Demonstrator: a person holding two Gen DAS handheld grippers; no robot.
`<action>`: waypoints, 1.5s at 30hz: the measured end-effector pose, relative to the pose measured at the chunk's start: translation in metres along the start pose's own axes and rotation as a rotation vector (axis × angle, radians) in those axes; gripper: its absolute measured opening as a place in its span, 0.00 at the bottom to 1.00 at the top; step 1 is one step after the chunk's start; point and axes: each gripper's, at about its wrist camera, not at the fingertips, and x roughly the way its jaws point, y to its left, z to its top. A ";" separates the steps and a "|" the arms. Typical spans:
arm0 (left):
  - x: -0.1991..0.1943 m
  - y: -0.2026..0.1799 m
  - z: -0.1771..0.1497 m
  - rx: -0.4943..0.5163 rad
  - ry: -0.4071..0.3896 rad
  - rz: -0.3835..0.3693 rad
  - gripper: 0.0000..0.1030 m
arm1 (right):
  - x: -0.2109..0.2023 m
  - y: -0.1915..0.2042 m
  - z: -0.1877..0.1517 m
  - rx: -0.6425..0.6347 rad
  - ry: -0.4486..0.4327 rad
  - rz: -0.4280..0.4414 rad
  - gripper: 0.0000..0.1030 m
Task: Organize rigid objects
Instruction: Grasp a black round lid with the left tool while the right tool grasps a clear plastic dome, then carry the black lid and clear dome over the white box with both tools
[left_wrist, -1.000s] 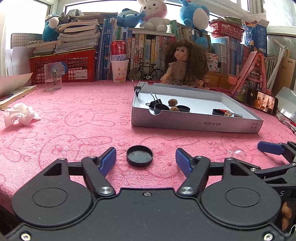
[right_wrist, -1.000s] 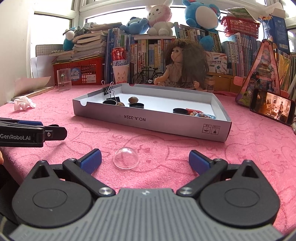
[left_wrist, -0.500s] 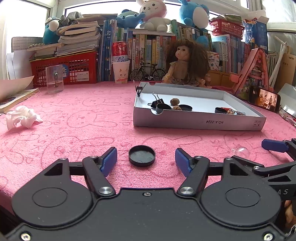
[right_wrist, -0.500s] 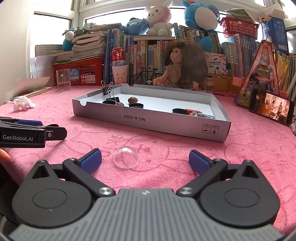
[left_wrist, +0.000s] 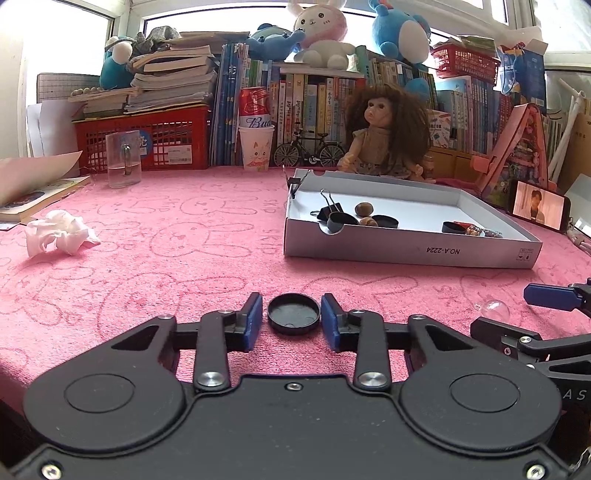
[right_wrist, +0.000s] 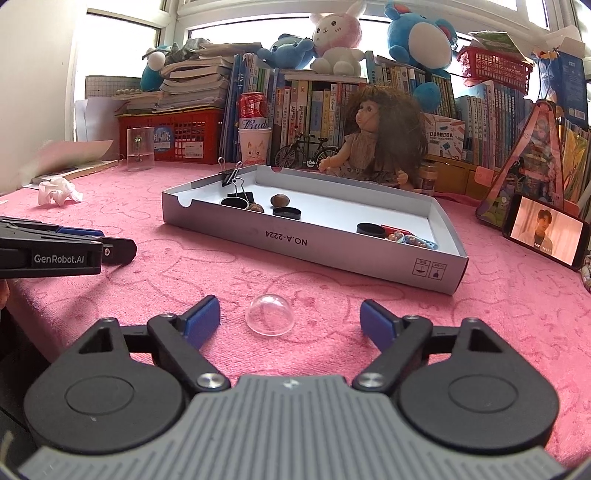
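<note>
Black plastic cap (left_wrist: 293, 313) looks stiff, light and shallow, so grip its rim edge-on; it lies on the pink cloth (left_wrist: 166, 258) between the left gripper (left_wrist: 291, 318) pads, whose jaws have just been closing to either side, contact unclear. Clear dome (right_wrist: 270, 314) looks slick, take it low; right gripper (right_wrist: 290, 319) jaws, also closing, stand apart around it. Grey tray (right_wrist: 295, 242) sits beyond.
</note>
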 end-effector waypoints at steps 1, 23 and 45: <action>0.000 0.000 0.000 -0.004 -0.002 0.005 0.29 | -0.001 0.001 0.000 -0.003 -0.003 0.001 0.76; -0.001 -0.014 0.014 -0.023 0.002 0.009 0.29 | -0.008 -0.017 0.014 0.061 -0.034 -0.061 0.33; 0.030 -0.058 0.059 -0.001 0.001 -0.109 0.29 | 0.007 -0.052 0.042 0.173 -0.027 -0.136 0.33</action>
